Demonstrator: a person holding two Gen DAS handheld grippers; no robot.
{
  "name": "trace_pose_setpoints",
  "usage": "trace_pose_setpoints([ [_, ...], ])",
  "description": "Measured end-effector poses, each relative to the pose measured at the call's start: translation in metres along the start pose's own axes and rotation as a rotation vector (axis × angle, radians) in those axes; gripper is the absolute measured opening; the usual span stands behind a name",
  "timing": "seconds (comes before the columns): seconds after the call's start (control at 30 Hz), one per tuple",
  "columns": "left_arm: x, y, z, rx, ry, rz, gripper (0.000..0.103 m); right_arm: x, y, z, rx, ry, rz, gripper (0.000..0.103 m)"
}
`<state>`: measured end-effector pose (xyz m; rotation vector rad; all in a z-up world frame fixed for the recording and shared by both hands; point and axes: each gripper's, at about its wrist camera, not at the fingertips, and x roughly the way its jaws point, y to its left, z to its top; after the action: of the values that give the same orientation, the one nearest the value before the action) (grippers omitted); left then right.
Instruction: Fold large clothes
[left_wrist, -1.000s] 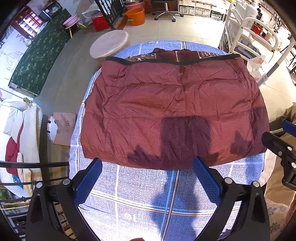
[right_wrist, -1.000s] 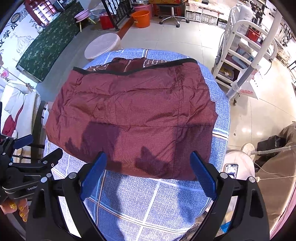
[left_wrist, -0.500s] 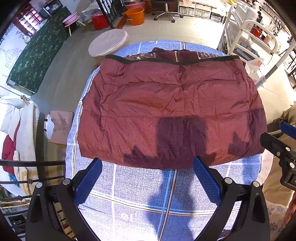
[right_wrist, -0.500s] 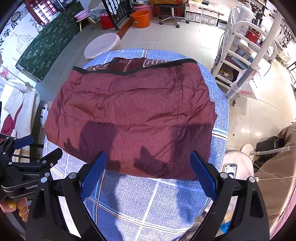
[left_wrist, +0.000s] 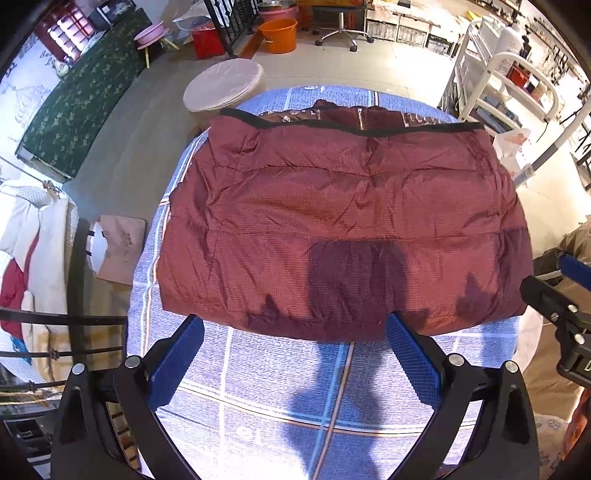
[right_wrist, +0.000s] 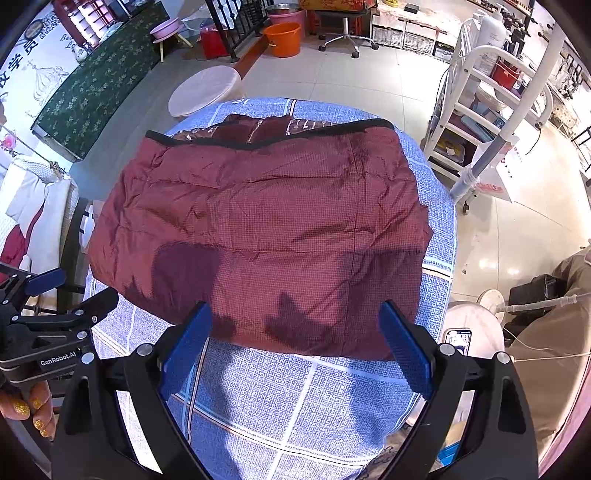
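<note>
A dark red quilted jacket (left_wrist: 332, 221) lies folded into a broad rectangle on a round table covered with a blue patterned tablecloth (left_wrist: 280, 376). It takes up the far and middle part of the tabletop, with its black-trimmed edge (left_wrist: 351, 127) along the far side and a strip of lining and a zipper showing just beyond that trim. The near edge of the jacket runs straight across the cloth, and shadows fall on its near half. In the right wrist view the same jacket (right_wrist: 258, 229) reaches close to the table's right rim, while bare tablecloth (right_wrist: 295, 398) lies between it and the camera.

The left gripper (left_wrist: 291, 347) hangs above the bare cloth just short of the jacket's near edge, its 2 blue-padded fingers (left_wrist: 173, 362) spread wide with nothing between them. The right gripper (right_wrist: 295, 332) is also spread wide and empty, its fingertips over the jacket's near hem; whether they touch it I cannot tell. In the right wrist view the left gripper's black body appears at the left edge, held by a hand (right_wrist: 26, 410) with gold glitter nails.

Beyond the table stand a round stool with a pale cushion (left_wrist: 221, 83), an orange bucket (left_wrist: 279, 35), a green floral-covered counter (left_wrist: 81, 88) and a white metal rack (right_wrist: 480, 96). A phone (right_wrist: 458, 339) lies on a pale stool to the right.
</note>
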<state>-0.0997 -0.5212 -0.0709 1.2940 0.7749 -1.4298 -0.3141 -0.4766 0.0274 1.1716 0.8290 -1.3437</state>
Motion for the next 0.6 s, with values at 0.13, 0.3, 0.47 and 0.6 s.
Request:
trace_pose_setpoints([
  [0.13,-0.002,-0.001,-0.001,0.017,-0.013,0.003,0.097,0.0,0.0,-0.003,-0.001,0.0,0.001,0.09],
  [0.3,-0.002,0.0,-0.001,0.025,-0.016,0.006,0.097,0.0,0.001,-0.005,-0.003,0.001,-0.004,0.09],
  [0.47,0.003,-0.009,-0.003,0.088,0.011,0.065,0.097,0.001,0.001,-0.006,-0.003,0.003,-0.007,0.09],
  [0.6,0.003,-0.013,-0.006,0.113,0.003,0.074,0.097,0.002,0.002,-0.007,-0.008,0.008,-0.006,0.09],
])
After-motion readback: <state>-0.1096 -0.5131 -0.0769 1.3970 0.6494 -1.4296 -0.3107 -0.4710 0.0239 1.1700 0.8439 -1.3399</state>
